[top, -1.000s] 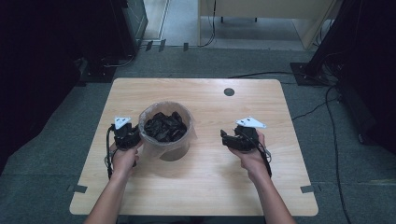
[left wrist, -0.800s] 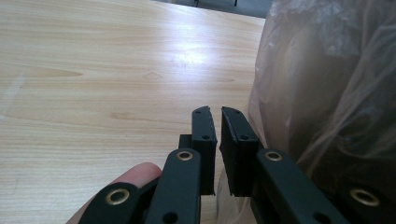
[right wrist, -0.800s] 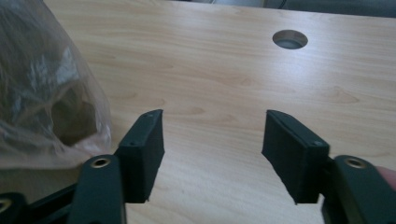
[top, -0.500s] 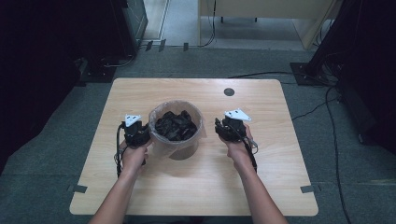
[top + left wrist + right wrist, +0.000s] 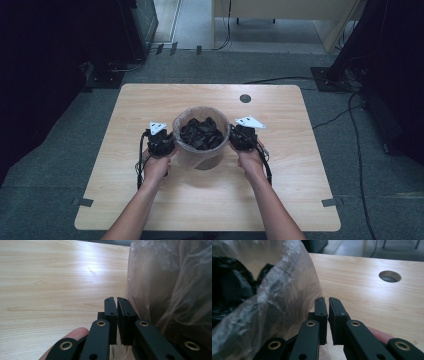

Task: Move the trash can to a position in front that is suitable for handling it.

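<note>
Near the middle of the tabletop (image 5: 300, 165), a little toward its far edge, stands a bin (image 5: 201, 136) lined with a clear plastic bag (image 5: 274, 290) whose rim folds over the top, with crumpled black material (image 5: 201, 133) heaped inside. Against the bin's left side sits the left gripper (image 5: 161, 142), held by the person's left hand (image 5: 156, 167); its jaws are pressed together, and in the left gripper view (image 5: 117, 300) they lie right beside the bag's loose film, though whether a fold is caught between them cannot be told. Against the bin's right side sits the right gripper (image 5: 242, 137), held by the right hand (image 5: 251, 162); its jaws have just been closing and now meet as well, with nothing seen between the tips in the right gripper view (image 5: 328, 300), where they stand just beside the bag's bulging wall. Both forearms come in from the near edge. A round hole (image 5: 245, 98) lies in the tabletop by the far edge, well apart from the bin.
</note>
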Tool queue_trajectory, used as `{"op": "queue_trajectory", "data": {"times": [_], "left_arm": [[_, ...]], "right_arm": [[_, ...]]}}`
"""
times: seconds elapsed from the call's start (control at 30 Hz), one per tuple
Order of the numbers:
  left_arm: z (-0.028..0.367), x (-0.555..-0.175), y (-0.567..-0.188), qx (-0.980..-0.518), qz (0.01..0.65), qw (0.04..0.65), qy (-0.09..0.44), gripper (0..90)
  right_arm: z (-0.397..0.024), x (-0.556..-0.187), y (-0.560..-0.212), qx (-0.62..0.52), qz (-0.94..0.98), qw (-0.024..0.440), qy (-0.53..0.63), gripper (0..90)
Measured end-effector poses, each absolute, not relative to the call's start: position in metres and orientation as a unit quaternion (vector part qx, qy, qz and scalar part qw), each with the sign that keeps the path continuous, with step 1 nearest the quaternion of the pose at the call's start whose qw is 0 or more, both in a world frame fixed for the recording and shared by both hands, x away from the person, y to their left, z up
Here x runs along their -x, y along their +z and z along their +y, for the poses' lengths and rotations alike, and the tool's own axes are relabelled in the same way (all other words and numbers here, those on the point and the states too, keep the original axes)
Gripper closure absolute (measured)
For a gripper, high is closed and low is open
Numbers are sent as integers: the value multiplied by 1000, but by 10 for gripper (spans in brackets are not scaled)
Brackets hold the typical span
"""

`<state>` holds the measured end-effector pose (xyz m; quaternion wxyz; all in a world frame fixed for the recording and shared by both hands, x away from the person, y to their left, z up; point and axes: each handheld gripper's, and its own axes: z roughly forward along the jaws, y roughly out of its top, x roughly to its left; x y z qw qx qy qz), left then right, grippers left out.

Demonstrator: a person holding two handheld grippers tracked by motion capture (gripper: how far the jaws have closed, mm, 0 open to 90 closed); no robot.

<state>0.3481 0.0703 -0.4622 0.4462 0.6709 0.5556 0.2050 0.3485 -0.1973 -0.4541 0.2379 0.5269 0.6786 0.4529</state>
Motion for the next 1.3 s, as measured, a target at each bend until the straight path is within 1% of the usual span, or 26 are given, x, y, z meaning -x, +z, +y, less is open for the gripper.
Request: {"op": "queue_trajectory", "data": {"times": [0.03,0.13,0.3,0.47,0.73,0.9,0.97,1.0,1.03,1.07,1.1,1.13,1.17,1.2,1.23,1.27,1.3], "left_arm": [[68,-348,-462,-671,555,447,205,872],[62,-346,-462,-670,556,448,204,885],[53,-340,-462,-670,556,448,201,899],[44,-327,-462,-670,554,450,202,900],[41,-316,-463,-679,542,454,198,900],[40,-310,-463,-683,535,455,201,899],[43,-307,-462,-678,536,460,202,841],[45,-307,-461,-678,536,459,205,841],[48,-306,-460,-674,538,460,212,755],[50,-305,-459,-670,540,461,215,733],[54,-304,-458,-666,542,463,220,703],[59,-302,-457,-662,543,464,227,672],[65,-301,-457,-660,544,467,226,672],[70,-300,-457,-658,544,470,226,639],[77,-299,-458,-658,543,469,230,561],[83,-298,-459,-655,545,468,235,561],[91,-297,-461,-652,551,466,234,538]], "right_arm": [[-199,-348,-454,-524,681,232,456,900],[-203,-347,-454,-513,689,237,453,900],[-213,-342,-454,-512,693,233,451,900],[-222,-329,-456,-515,691,233,451,900],[-228,-311,-464,-524,687,227,449,900],[-229,-304,-461,-525,684,230,450,900],[-229,-301,-460,-523,685,232,451,900],[-229,-301,-460,-523,685,232,451,900],[-230,-298,-457,-525,681,243,450,830],[-231,-297,-456,-524,679,247,451,787],[-234,-295,-455,-524,677,251,453,767],[-234,-295,-455,-524,677,251,453,767],[-239,-293,-453,-527,670,254,457,744],[-244,-291,-453,-529,665,255,461,714],[-254,-287,-454,-537,655,258,464,656],[-254,-287,-454,-537,655,258,464,656],[-259,-285,-455,-542,653,262,461,623]]}}
